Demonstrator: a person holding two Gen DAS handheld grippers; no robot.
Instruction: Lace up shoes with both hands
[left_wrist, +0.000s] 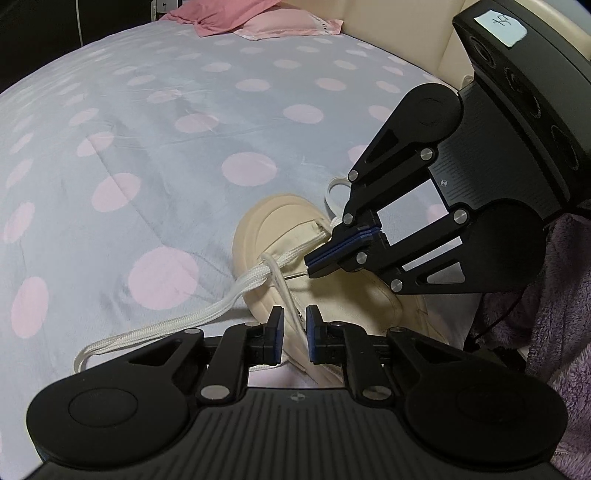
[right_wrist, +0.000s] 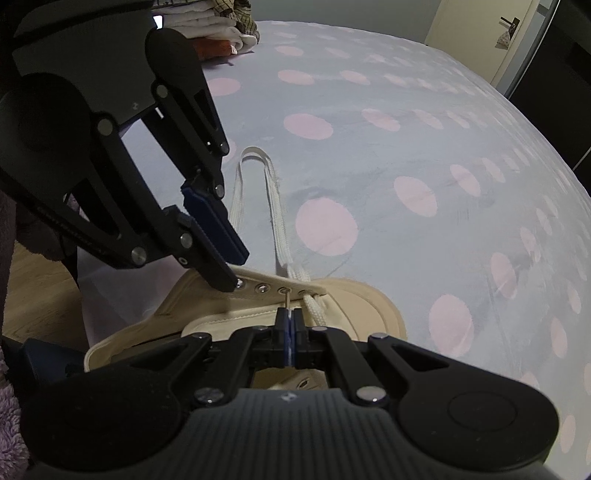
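While one bed cover (left_wrist: 184, 155), pale blue with pink dots, fills both views, one cream shoe (left_wrist: 332, 295) lies on it near its edge, toe pointing away. One white lace (right_wrist: 275, 206) runs from the front eyelets out across the cover in a long loop. Four metal eyelets (right_wrist: 263, 288) show along one flap. Of two grippers, the left gripper (left_wrist: 294, 325) stands slightly parted around a thin lace strand, and the right gripper (right_wrist: 289, 321) is pressed together, pinching the lace tip at the third eyelet.
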